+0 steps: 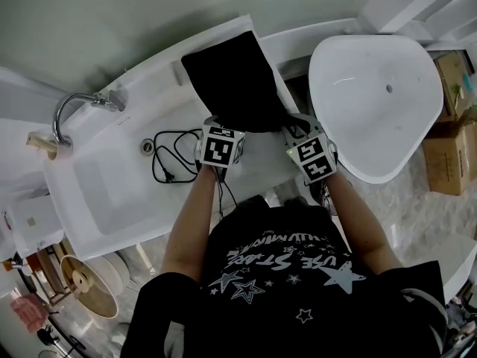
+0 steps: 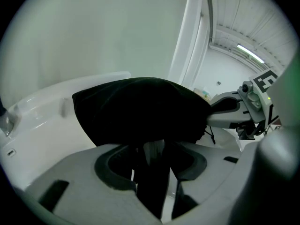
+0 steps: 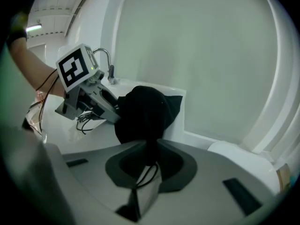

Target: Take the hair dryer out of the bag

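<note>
1. Progress: the task looks barely started. No hair dryer shows in any view, so I judge it is not out yet.
2. The sink (image 1: 112, 189) at the far left, under the faucet (image 1: 74, 104), holds no water that I can see. A black cord (image 1: 168, 174) lies looped in it, just beside the drain. It may be the dryer's lead trailing from the bag, but where it ends is hidden under the left gripper.
3. The left gripper (image 2: 151, 165) is clamped on a fold of black fabric at the near edge of the bag.
4. The bag (image 1: 231, 80) lies on the white bench (image 1: 259, 159) between sink and basin, its far end against the back ledge. In both gripper views it stands up rounded and full, so I take it the dryer is inside. The mouth faces the person and is pinched at both corners, and nothing of the inside shows.
5. The right gripper (image 3: 147, 165) is closed on the other corner of the mouth, with fabric and a thin drawstring loop between its jaws.
6. The white basin (image 1: 365, 121) to the right is bare. Cardboard boxes (image 1: 447, 148) stand beyond it, well apart from the work.
7. Left to do: spread the mouth, reach in, draw the dryer out and set it down.
</note>
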`<state>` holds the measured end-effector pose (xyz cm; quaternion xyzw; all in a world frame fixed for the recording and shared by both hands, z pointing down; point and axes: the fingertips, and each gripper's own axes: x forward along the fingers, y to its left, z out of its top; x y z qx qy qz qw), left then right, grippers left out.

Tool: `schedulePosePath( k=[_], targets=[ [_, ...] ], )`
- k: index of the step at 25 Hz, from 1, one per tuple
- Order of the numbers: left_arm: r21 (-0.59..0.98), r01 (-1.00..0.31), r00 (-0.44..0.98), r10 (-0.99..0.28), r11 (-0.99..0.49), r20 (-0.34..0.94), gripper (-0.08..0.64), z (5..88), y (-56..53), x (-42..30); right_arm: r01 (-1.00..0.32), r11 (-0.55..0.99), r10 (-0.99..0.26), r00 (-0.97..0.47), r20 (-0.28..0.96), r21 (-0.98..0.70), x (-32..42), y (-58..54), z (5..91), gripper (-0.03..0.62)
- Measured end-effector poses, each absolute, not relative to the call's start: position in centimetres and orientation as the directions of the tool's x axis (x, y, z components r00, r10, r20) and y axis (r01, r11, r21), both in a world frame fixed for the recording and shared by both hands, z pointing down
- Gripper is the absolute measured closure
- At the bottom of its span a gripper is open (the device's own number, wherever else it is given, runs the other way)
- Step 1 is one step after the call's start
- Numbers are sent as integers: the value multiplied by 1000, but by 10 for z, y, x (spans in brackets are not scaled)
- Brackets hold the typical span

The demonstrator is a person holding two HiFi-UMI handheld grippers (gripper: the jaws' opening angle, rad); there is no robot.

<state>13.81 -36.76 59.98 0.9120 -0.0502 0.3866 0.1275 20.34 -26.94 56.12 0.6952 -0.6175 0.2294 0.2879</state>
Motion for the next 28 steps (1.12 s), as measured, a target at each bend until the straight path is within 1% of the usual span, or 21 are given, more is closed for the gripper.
schedulePosePath(
  k=[1, 6, 20, 28],
  targets=[
    [194, -188, 700, 8, -963, 714, 351, 598, -368, 138, -990, -75, -730, 136, 669, 120, 205, -270, 559, 571],
    [190, -173, 708, 12, -966, 706, 353, 592, -366, 135, -992, -63, -741, 121, 661, 110, 207, -273, 552, 575],
    [178, -148, 705, 23, -973, 709, 353, 583, -354, 114, -990, -69, -772, 133, 622, 126, 218, -278, 529, 577],
    [166, -120, 698, 36, -979, 715, 353, 577, -334, 102, -990, -33, -783, 110, 613, 136, 225, -277, 525, 577]
  ],
)
